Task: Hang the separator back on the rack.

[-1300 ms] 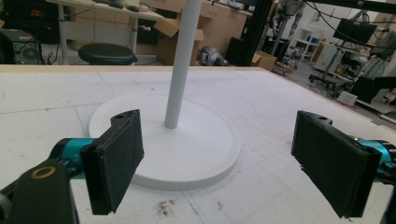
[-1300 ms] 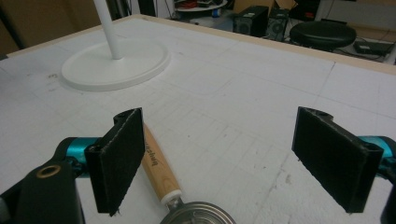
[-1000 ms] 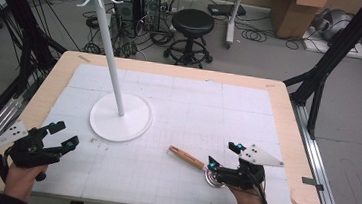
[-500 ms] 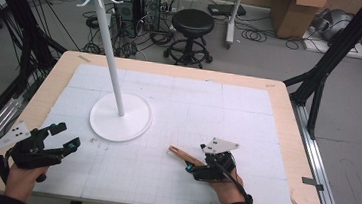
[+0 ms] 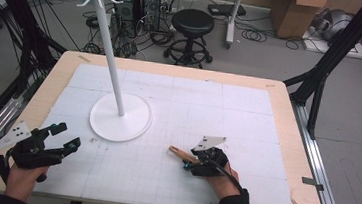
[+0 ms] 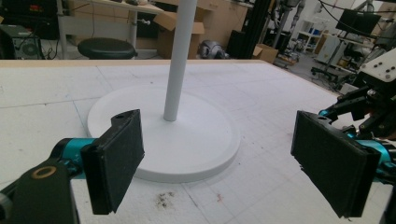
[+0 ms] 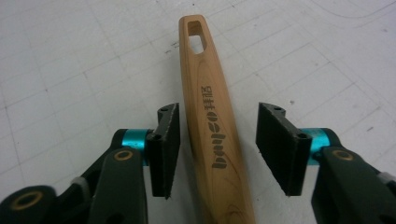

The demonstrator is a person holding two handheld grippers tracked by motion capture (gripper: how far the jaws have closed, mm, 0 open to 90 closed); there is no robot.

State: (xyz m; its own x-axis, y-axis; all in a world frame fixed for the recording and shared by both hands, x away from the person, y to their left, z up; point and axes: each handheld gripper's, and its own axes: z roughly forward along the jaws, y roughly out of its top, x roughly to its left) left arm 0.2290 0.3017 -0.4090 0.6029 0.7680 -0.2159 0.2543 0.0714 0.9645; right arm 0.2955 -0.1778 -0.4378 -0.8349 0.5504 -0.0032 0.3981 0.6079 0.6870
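A wooden handle [image 7: 210,116] with a slot hole at its far end and dark printed lettering lies flat on the white mat [image 5: 208,109]. My right gripper [image 7: 217,149] straddles it. Its jaws have just been closing, and a gap remains between each pad and the wood. From above, the handle [image 5: 179,152] pokes out to the left of my right gripper [image 5: 190,162]. At the table's front left, my left gripper [image 5: 66,137] is held open with nothing in it. It [image 6: 219,158] faces the white stand [image 6: 187,135].
The white stand's round base [image 5: 119,118] sits left of centre, and its tall pole [image 5: 114,65] carries a hook crown at the top. A wooden table edge [image 5: 288,117] borders the mat. A black stool [image 5: 192,25] and boxes stand behind the table.
My right gripper has moved left and down over the wooden handle, and its jaws have narrowed around it. The left gripper has stayed put.
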